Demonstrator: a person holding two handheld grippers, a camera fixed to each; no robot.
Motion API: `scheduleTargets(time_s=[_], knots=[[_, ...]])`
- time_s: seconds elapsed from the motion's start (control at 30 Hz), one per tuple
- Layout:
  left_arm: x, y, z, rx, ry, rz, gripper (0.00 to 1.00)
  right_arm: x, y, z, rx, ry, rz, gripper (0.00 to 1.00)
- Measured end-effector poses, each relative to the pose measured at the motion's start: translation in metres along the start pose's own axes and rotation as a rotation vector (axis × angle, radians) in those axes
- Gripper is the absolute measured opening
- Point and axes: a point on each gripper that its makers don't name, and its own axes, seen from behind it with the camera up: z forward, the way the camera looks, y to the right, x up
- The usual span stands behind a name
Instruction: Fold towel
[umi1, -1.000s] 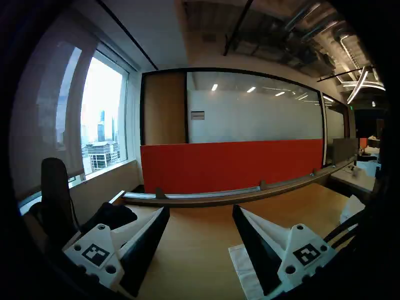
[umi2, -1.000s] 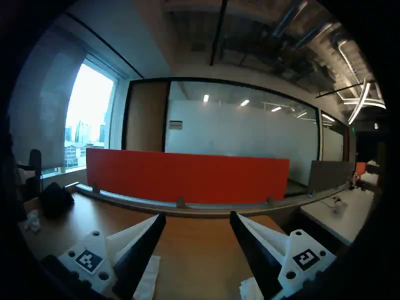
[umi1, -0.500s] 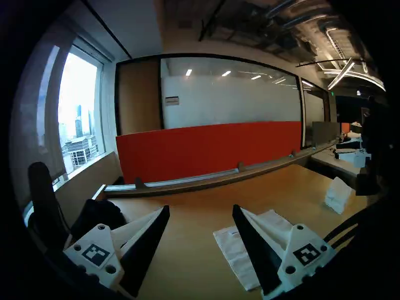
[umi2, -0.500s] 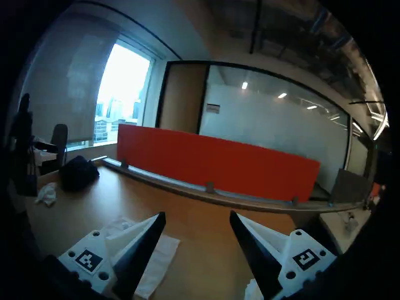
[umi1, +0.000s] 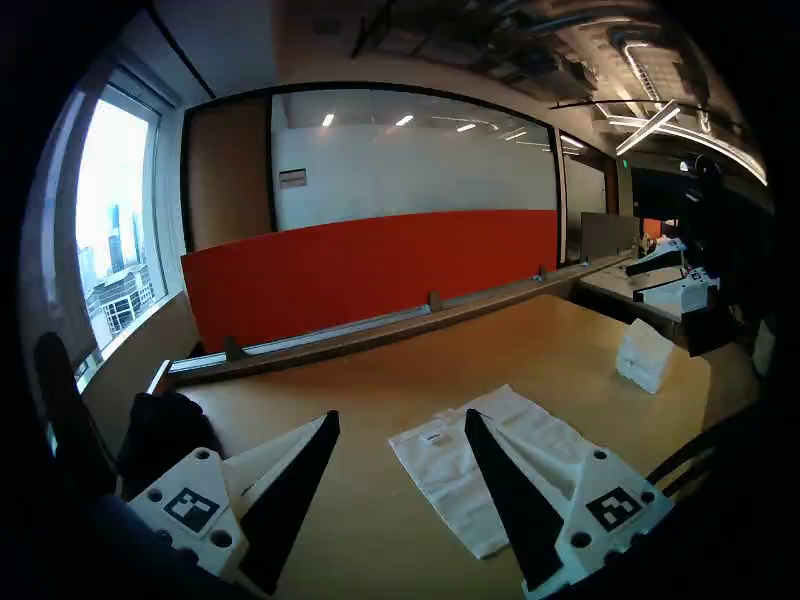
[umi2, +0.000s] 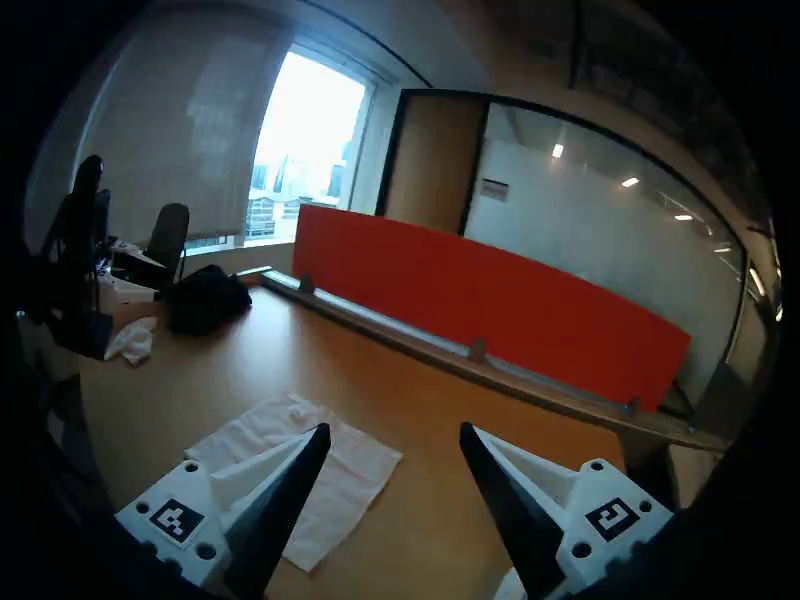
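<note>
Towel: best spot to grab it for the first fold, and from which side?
Probably a corner. The towel lies flat and spread on the desk, with no raised fold to pinch. Come in low from outside the edge, along the desk, so one side of the open left tongs slips under the corner.
</note>
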Motion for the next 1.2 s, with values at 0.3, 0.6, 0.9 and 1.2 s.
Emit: scheduleTargets(time_s=[0.3, 0.6, 0.9, 1.2], knots=[[-0.02, 0.013, 0.007, -0.047, -0.044, 0.013, 0.93, -0.015, -0.018, 0.007, 0.074, -0.037, -0.007, 1.0], [-0.053, 0.03, 0.015, -0.078, -0.088, 0.044, 0.93, -0.045, -0.038, 0.016, 0.128, -0.074, -0.002, 1.0], [-0.093, 0.046, 0.023, -0.103, -0.149, 0.043, 0.93, -0.081, -0.055, 0.027, 0.16, -0.108, 0.006, 1.0], [-0.13, 0.062, 0.031, -0.138, -0.21, 0.06, 0.93, -0.125, -0.068, 0.039, 0.177, -0.168, 0.005, 1.0]])
